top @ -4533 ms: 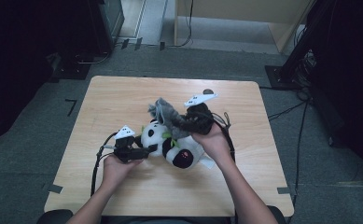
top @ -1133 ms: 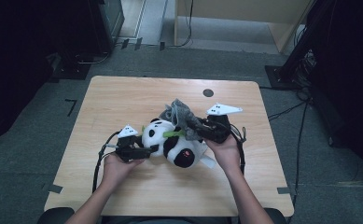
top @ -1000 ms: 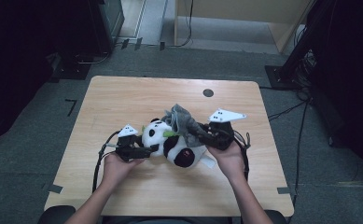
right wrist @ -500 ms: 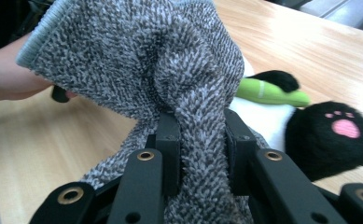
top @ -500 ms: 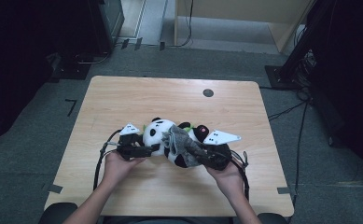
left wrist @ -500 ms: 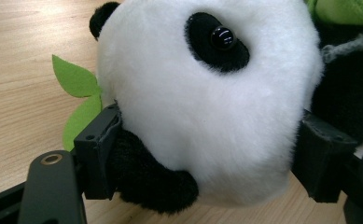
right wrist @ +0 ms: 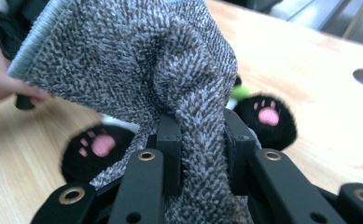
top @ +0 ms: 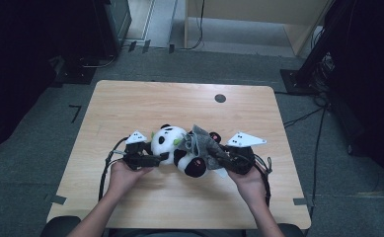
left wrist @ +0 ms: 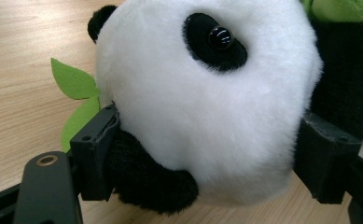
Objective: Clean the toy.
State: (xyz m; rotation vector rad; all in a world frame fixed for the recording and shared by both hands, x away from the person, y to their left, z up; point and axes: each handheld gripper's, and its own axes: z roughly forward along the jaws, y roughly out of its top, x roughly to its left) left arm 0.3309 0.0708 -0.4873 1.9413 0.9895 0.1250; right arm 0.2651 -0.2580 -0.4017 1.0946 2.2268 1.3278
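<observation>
A black and white panda plush (top: 167,140) lies on the wooden table (top: 179,98). My left gripper (top: 159,157) comes at it from the left and is shut on its head (left wrist: 207,116), a pad pressing each side. Its jaws have just been opening a little, with the head still gripped between them. My right gripper (top: 220,157) is shut on a bunched grey terry cloth (top: 202,143), which drapes over the panda's body. In the right gripper view the cloth (right wrist: 137,60) rises from between the jaws, with two black paws with pink pads (right wrist: 265,119) behind it.
Green felt leaves (left wrist: 74,81) stick out beside the panda's head. A round hole (top: 220,98) sits in the table near its far edge. Bare wood lies on all sides of the plush. Cables trail from both grippers toward the near edge.
My right gripper has carried the grey cloth from behind the panda toward the near side and lower, over its body. The left hand has kept still on the head.
</observation>
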